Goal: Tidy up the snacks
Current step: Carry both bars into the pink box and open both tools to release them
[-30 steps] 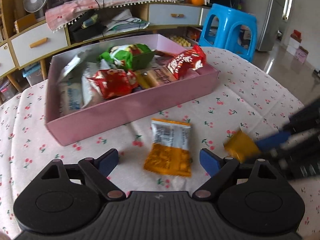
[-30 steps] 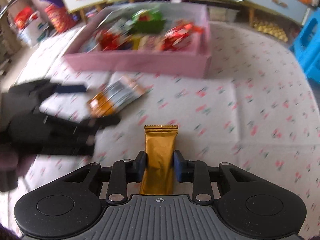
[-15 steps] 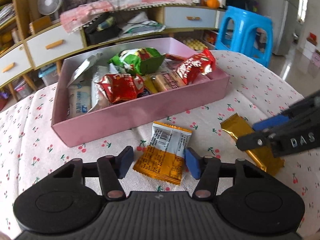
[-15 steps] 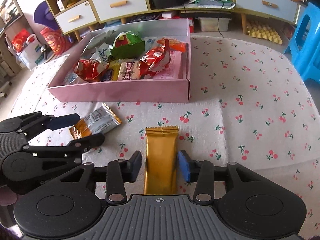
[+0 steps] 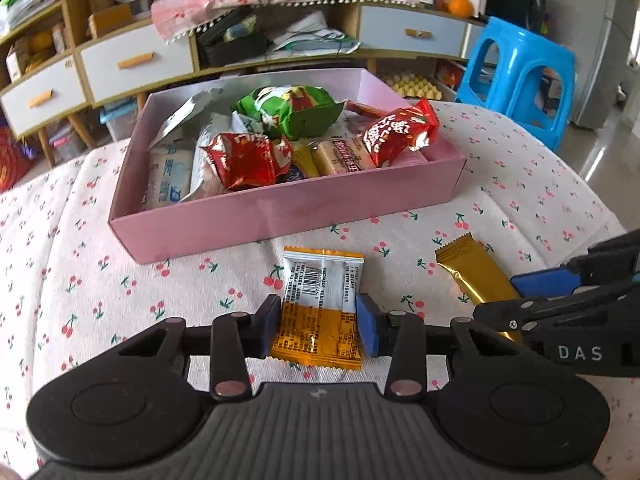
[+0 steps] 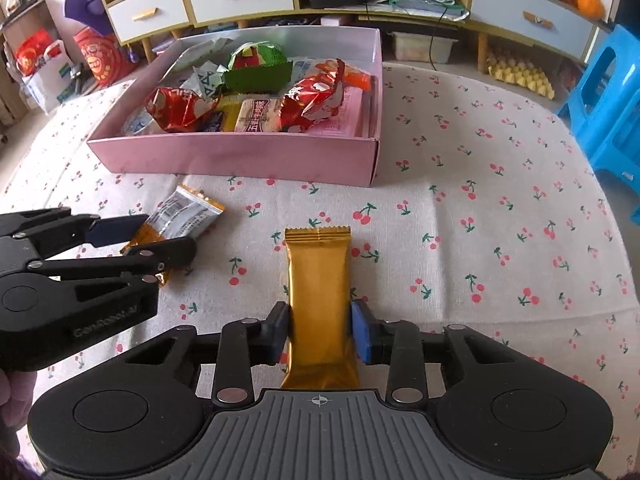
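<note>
A pink box (image 5: pixel 280 216) (image 6: pixel 240 160) holds several snack packets. My left gripper (image 5: pixel 318 324) (image 6: pixel 136 236) is shut on an orange and white packet (image 5: pixel 320 304) (image 6: pixel 180 216) that lies on the cherry-print cloth in front of the box. My right gripper (image 6: pixel 320 332) (image 5: pixel 516 292) is shut on a gold bar packet (image 6: pixel 320 296) (image 5: pixel 472 276), which lies on the cloth to the right of the other packet.
The table has a cherry-print cloth (image 6: pixel 480 200). A blue stool (image 5: pixel 520 76) stands beyond the table's right side. A low cabinet with drawers (image 5: pixel 136 60) runs along the back.
Both grippers have come down over their packets and their jaws have narrowed until the pads touch the packets' sides. The gold bar now lies on the cloth.
</note>
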